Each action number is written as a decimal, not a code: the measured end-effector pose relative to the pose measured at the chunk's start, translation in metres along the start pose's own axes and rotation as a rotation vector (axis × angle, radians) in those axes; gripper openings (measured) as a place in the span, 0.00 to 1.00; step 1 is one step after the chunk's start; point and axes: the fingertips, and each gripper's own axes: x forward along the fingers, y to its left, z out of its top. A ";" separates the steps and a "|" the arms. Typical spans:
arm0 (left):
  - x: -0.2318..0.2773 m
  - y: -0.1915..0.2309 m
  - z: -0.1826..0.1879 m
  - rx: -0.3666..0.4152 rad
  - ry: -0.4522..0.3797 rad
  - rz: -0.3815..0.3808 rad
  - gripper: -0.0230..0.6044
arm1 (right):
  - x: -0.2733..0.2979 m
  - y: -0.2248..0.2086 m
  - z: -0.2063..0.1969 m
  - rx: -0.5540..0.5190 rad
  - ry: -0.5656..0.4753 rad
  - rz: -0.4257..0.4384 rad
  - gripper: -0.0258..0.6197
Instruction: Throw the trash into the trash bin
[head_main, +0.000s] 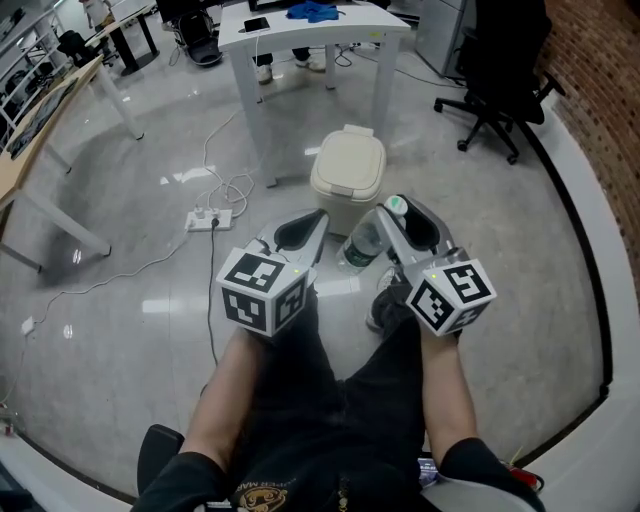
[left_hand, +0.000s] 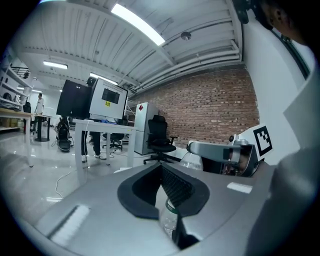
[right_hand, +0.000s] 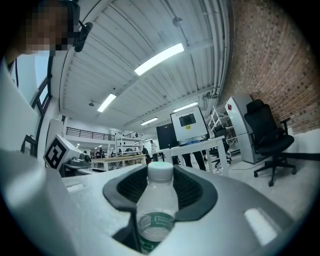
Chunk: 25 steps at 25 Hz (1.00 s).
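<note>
Sitting lengthwise inside the right gripper (right_hand: 160, 172) (jaws clamped on it), the bottle (right_hand: 156, 215) points cap outward.

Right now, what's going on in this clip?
A person holds a gripper in each hand, both aimed toward the cream trash bin on the floor ahead. The right gripper has a clear plastic bottle clamped cap-forward; it is not in the bin yet. Low in the gap between the left gripper's fingers, part of a clear bottle shows too, but I can't tell whether it is gripped.
</note>
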 end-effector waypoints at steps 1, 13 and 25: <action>0.002 0.005 -0.002 -0.005 0.004 0.004 0.05 | 0.004 -0.001 -0.002 0.000 0.002 0.000 0.29; 0.025 0.031 -0.003 -0.018 0.022 -0.003 0.05 | 0.038 -0.019 -0.005 -0.003 0.015 -0.013 0.29; 0.068 0.061 -0.009 -0.014 0.077 0.022 0.05 | 0.075 -0.062 0.000 -0.043 0.023 -0.039 0.29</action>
